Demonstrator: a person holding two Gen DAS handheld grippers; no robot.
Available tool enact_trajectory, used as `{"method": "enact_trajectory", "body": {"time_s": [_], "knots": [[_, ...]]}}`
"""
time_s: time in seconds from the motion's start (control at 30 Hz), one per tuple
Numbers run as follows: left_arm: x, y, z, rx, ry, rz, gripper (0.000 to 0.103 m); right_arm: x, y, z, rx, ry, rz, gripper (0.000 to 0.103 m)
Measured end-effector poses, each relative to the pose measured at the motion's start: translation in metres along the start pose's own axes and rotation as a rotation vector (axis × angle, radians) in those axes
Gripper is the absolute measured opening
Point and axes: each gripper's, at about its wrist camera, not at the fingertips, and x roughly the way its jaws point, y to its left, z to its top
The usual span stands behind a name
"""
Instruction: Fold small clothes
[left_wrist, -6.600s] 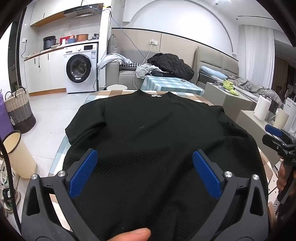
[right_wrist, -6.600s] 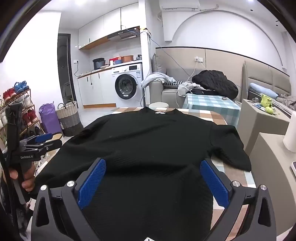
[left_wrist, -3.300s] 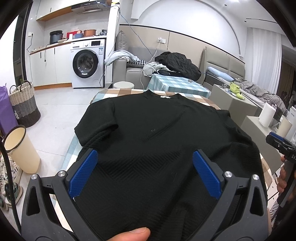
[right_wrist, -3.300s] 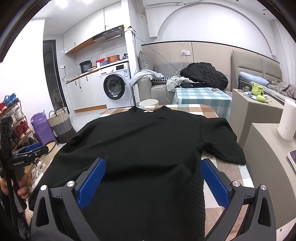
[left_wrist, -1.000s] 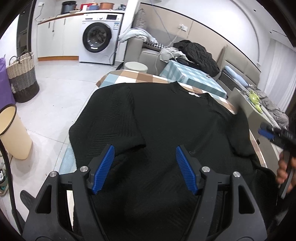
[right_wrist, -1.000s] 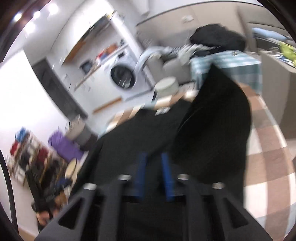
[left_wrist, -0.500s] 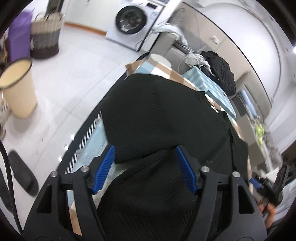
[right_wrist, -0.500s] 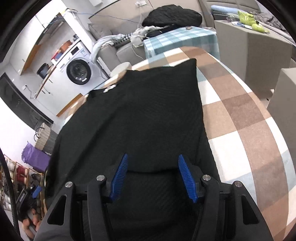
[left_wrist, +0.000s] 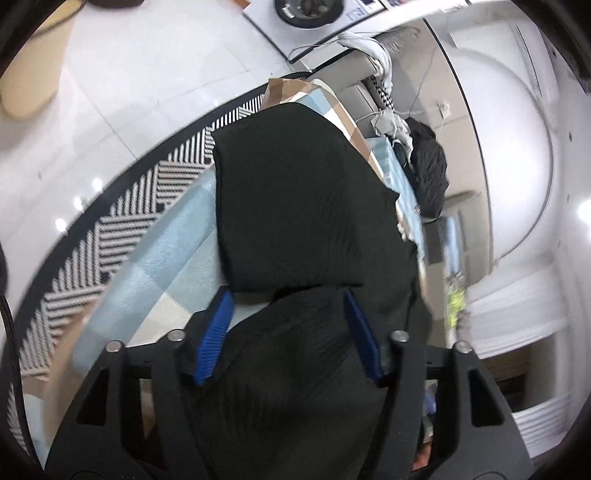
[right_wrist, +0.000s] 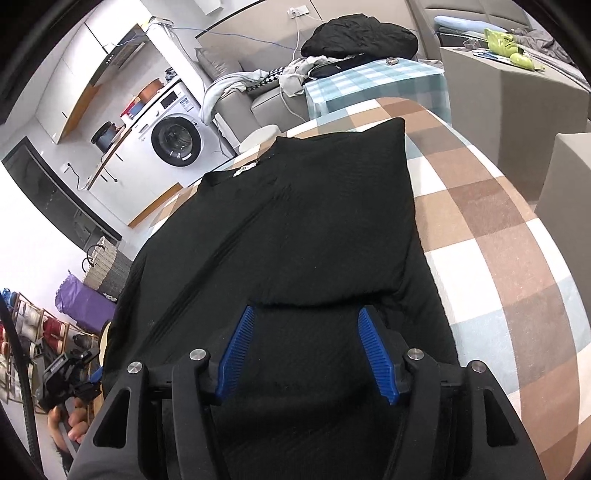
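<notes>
Both sleeves of the black shirt (right_wrist: 295, 236), spread flat seconds ago, now lie folded inward over its body, baring the checked surface (right_wrist: 491, 236) alongside.

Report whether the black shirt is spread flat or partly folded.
Partly folded: the black shirt has both sleeves turned inward over its body.

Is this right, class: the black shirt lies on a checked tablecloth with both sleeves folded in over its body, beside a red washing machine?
Not quite. The washing machine is white, not red, as the right wrist view shows. The rest holds: the black shirt lies on the checked tablecloth with both sleeves folded in over its body.
</notes>
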Motion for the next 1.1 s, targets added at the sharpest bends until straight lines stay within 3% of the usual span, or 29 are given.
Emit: {"method": "enact_trajectory", "body": {"time_s": [0.13,0.27,0.37,0.43,0.5,0.6,0.7,0.77,0.8,0.87,0.93,0.97,1.1], "knots": [[0.018,-0.004,0.002,-0.009,0.013,-0.033,0.060,-0.001,0.001,-0.001,-0.001,-0.001,0.008,0.061],[0.033,-0.018,0.011,0.001,-0.048,0.010,0.059,0.000,-0.007,-0.001,0.020,-0.018,-0.019,0.064],[0.043,-0.026,0.019,0.013,-0.098,0.074,0.037,0.002,-0.011,-0.002,0.045,-0.018,-0.032,0.064],[0.050,-0.032,0.027,0.020,-0.124,0.144,0.008,0.000,-0.010,-0.002,0.043,-0.025,-0.033,0.064],[0.048,-0.044,0.032,0.045,-0.178,0.222,0.003,-0.002,-0.009,-0.003,0.039,-0.035,-0.040,0.064],[0.040,-0.079,0.041,0.166,-0.283,0.293,0.003,-0.005,-0.011,-0.004,0.046,-0.037,-0.039,0.064],[0.043,-0.143,0.040,0.414,-0.360,0.334,0.002,-0.009,-0.014,-0.006,0.055,-0.040,-0.036,0.064],[0.059,-0.193,0.021,0.609,-0.387,0.337,0.003,-0.010,-0.015,-0.008,0.056,-0.041,-0.034,0.064],[0.075,-0.215,0.008,0.700,-0.342,0.313,0.003,-0.010,-0.016,-0.008,0.059,-0.044,-0.034,0.064],[0.115,-0.248,-0.014,0.823,-0.143,0.216,0.003,-0.008,-0.017,-0.009,0.067,-0.042,-0.036,0.064],[0.150,-0.258,-0.034,0.869,0.023,0.197,0.009,-0.008,-0.018,-0.010,0.080,-0.041,-0.032,0.064],[0.159,-0.257,-0.040,0.865,0.071,0.187,0.010,-0.008,-0.019,-0.010,0.083,-0.041,-0.029,0.064],[0.157,-0.241,-0.043,0.796,0.078,0.127,0.042,-0.016,-0.022,-0.011,0.086,-0.055,-0.034,0.064]]}}
